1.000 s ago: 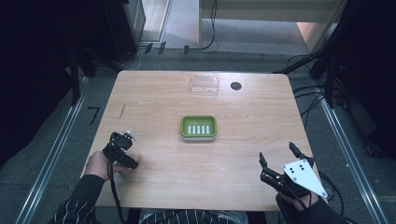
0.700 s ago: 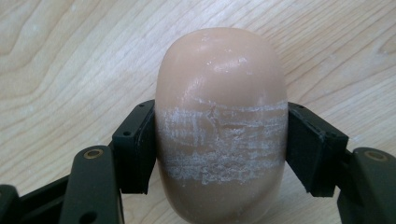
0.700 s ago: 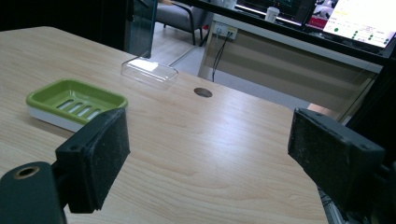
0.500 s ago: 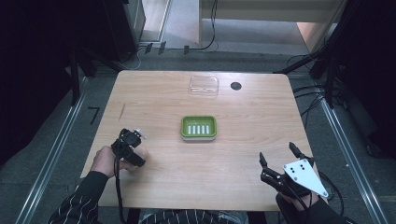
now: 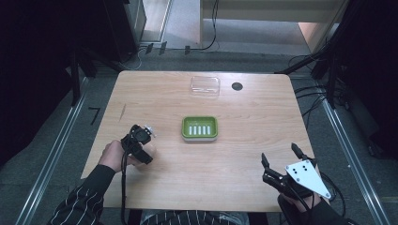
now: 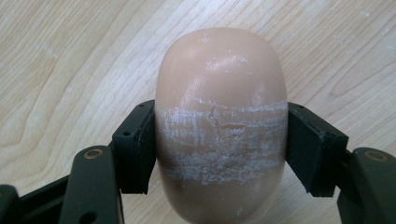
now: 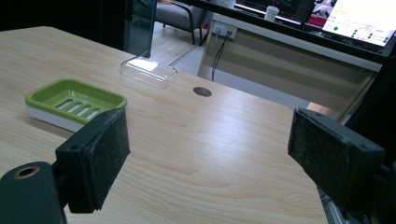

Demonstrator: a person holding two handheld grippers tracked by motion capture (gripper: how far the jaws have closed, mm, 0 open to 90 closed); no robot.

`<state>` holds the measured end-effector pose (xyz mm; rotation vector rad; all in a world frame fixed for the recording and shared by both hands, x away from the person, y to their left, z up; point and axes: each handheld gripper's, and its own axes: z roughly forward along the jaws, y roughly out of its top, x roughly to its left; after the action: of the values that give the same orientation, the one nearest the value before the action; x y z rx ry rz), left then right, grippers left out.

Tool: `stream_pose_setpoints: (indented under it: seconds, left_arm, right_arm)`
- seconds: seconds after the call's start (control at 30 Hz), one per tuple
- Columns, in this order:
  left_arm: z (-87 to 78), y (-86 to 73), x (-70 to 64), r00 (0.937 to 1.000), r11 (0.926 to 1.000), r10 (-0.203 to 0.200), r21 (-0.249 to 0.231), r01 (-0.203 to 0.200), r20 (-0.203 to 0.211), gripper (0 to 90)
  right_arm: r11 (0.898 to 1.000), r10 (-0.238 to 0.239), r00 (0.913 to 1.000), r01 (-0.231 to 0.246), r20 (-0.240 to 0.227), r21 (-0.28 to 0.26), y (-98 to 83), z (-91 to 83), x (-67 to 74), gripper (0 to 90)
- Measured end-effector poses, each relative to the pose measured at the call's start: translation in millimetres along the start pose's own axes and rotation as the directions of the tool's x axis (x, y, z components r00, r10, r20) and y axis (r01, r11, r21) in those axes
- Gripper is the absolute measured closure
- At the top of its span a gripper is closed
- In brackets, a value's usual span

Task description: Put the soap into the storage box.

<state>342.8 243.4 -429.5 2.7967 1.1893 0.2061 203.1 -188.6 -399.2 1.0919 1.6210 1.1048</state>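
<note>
Both pads of the left gripper [image 6: 219,154] clamp the soap [image 6: 220,121], its long axis pointing away between them, now nearer the soap dish [image 5: 200,128] than before.

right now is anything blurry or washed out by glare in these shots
Left gripper view: the soap bar carries a white glare patch near its top, yet its scuffs read sharp. Right gripper view: the near pads look soft, and the clear lid glints. High view: the table is evenly lit, its surroundings dark.

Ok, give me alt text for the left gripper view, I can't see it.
The left gripper is shut on a peach-coloured soap bar, its black pads pressing both sides across a band of white scratches. A light wooden table lies behind.
</note>
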Motion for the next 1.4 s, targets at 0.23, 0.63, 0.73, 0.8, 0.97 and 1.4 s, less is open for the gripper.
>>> stream_pose_setpoints:
  seconds: [0.23,0.63,0.73,0.8,0.97,1.4]
  left_arm:
    - [-1.3,11.3,-5.5,0.9991,0.9991,0.042,-0.005,-0.042,0.004,33.5]
    - [-2.1,26.4,-9.2,0.9942,0.9942,0.108,0.006,-0.108,0.001,33.5]
    - [-3.6,31.9,-10.2,0.9925,0.9925,0.122,-0.004,-0.122,0.0,33.5]
    - [-4.6,35.8,-10.8,0.9913,0.9912,0.131,-0.014,-0.131,0.005,33.5]
    - [-6.0,43.8,-14.2,0.9872,0.987,0.159,-0.022,-0.159,0.0,33.5]
    - [-8.7,54.1,-17.1,0.9783,0.9779,0.207,-0.029,-0.207,0.001,33.5]
  right_arm:
    - [1.0,-0.001,1.0,0.001,0.001,0.001,-0.6,-0.2,-1.0,13.4]
    - [1.0,-0.001,1.0,0.0,0.006,0.007,-2.6,0.2,-3.5,13.4]
    - [1.0,0.005,0.9999,-0.005,0.01,0.01,-3.6,-1.1,-5.0,13.4]
    - [1.0,0.007,0.9999,-0.007,0.014,0.01,-4.0,-1.8,-5.9,13.4]
    - [1.0,0.006,0.9998,-0.006,0.018,0.009,-4.1,-3.4,-5.7,13.4]
    - [1.0,-0.01,0.9998,0.01,0.018,0.009,-2.3,-6.1,-1.8,13.4]
